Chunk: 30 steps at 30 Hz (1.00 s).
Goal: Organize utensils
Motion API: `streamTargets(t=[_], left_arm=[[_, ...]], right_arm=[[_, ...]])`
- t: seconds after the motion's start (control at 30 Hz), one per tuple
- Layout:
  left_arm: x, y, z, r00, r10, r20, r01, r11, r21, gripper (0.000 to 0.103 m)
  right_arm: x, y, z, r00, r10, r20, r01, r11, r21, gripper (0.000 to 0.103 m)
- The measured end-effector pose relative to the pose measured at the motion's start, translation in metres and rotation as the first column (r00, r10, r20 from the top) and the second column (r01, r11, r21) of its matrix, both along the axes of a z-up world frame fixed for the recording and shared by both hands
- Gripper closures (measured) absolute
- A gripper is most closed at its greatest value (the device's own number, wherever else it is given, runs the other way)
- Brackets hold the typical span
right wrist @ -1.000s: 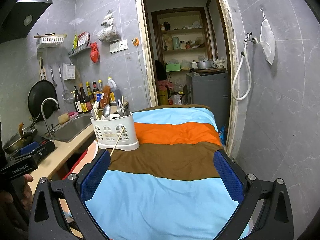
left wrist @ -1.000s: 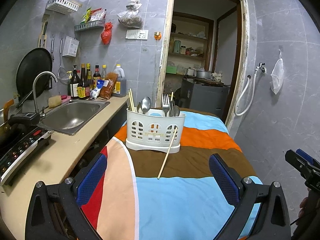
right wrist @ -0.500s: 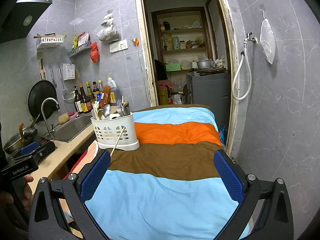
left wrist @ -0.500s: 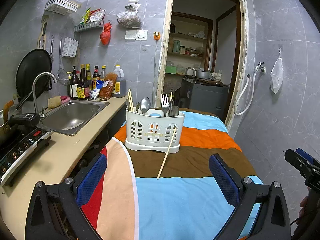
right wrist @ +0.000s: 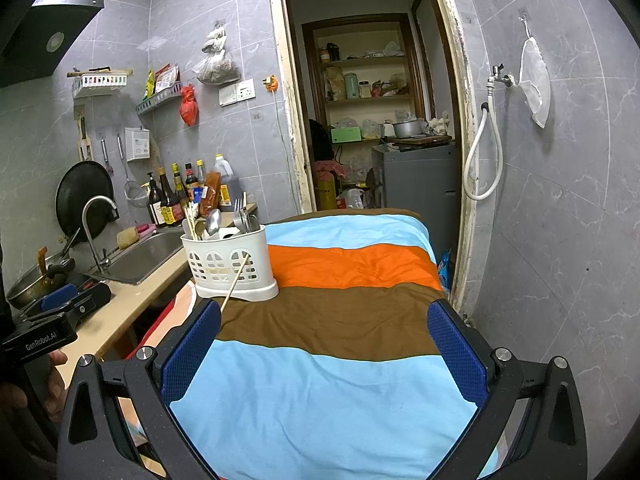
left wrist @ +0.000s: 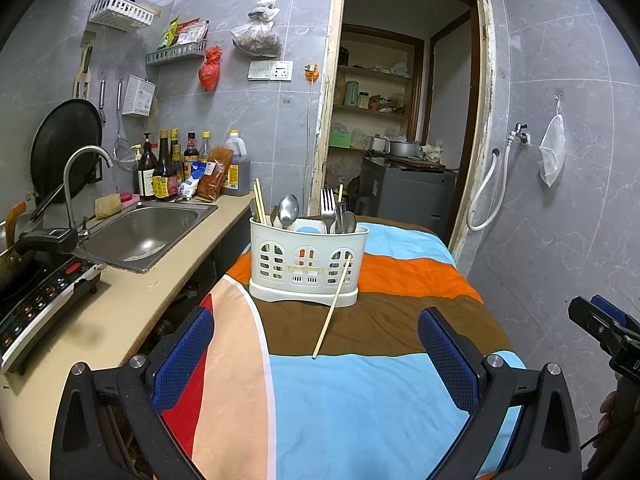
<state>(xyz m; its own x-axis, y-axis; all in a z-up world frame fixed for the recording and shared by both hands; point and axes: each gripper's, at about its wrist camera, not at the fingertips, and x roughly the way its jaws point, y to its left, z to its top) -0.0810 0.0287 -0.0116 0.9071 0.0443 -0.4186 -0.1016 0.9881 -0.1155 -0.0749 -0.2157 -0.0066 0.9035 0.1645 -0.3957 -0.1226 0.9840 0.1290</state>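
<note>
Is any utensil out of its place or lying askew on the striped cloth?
Yes. One loose wooden chopstick leans tilted against the front of the white plastic utensil caddy, its lower end on the striped cloth. The other utensils stand inside the caddy.

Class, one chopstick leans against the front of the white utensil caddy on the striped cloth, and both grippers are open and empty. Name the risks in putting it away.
1. The chopstick is thin and only propped on soft cloth; the left gripper may knock it flat or pinch fabric.
2. The caddy stands near the cloth's edge by the counter; a push might slide it off.
3. Its utensils stand crowded, which may block insertion.
</note>
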Motion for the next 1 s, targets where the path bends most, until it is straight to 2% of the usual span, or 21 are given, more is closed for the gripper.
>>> streamTargets(t=[1.0], left_arm=[[0.0004, -0.0005, -0.0009, 1.0, 0.0, 0.0, 0.0, 1.0, 0.002, 0.0]], right_arm=[[-0.0001, 0.0012, 0.0004, 1.0, -0.001, -0.002, 0.001, 1.0, 0.001, 0.001]])
